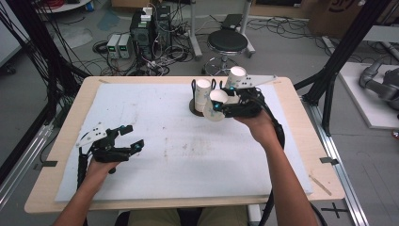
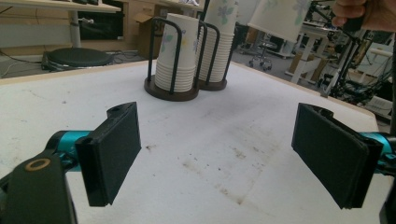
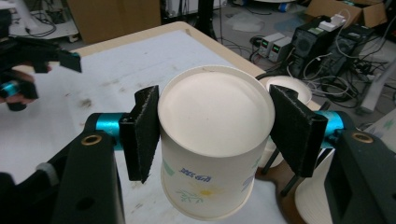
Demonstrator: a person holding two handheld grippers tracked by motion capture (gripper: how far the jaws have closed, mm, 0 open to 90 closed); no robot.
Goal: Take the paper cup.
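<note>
My right gripper (image 1: 220,106) is shut on a white paper cup (image 3: 212,140) with a flower print, its pads (image 3: 144,130) pressing on both sides near the closed bottom end, which faces the camera. I hold the cup (image 1: 216,104) just above the table, next to two wire holders with stacks of upturned cups (image 1: 203,93) (image 1: 235,78) at the back middle. In the left gripper view both stacks (image 2: 173,56) (image 2: 218,42) stand ahead and the held cup (image 2: 279,17) hangs at the upper right. My left gripper (image 2: 215,154) (image 1: 132,136) is open and empty, low over the mat at the left.
A stained white mat (image 1: 164,155) covers most of the wooden table (image 1: 301,141). Behind the table stand a black stool (image 1: 227,43) and electronics with cables (image 1: 150,33) on the floor. Black frame posts (image 1: 346,44) rise at the right.
</note>
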